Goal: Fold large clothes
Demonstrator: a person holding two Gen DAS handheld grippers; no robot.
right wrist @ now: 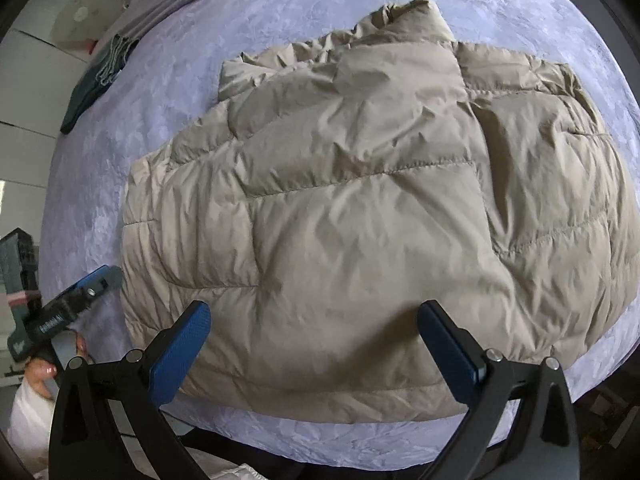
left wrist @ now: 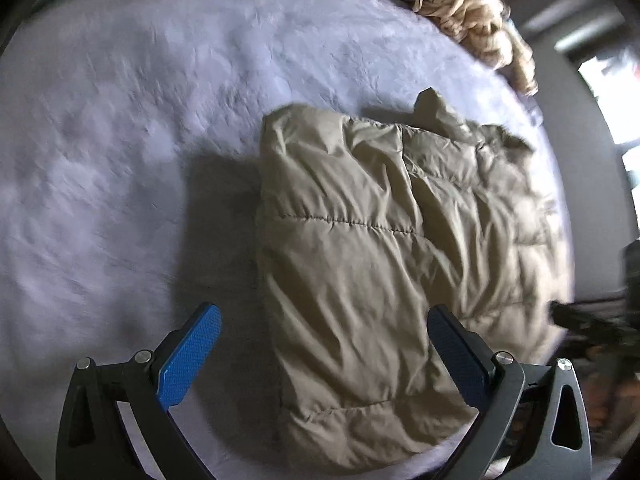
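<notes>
A beige quilted puffer jacket (right wrist: 360, 208) lies folded on a lavender bedspread (right wrist: 168, 92), its collar at the far end. My right gripper (right wrist: 314, 308) hovers over the jacket's near hem, open wide, and its blue pads (right wrist: 180, 356) press on nothing. In the left wrist view the jacket (left wrist: 360, 240) sits right of centre. My left gripper (left wrist: 322, 316) is open above its near left edge, one finger over the bedspread (left wrist: 120, 140) and the other over the fabric. The right wrist view shows the left gripper (right wrist: 100, 278) beside the jacket's left edge, held by a hand (right wrist: 40, 372).
A cream knitted garment (left wrist: 476, 28) is heaped at the bed's far right corner. A dark teal folded cloth (right wrist: 92, 92) rests on the bed's left edge. A black crate (right wrist: 16, 256) stands on the floor to the left. A bright window (left wrist: 604, 96) is on the right.
</notes>
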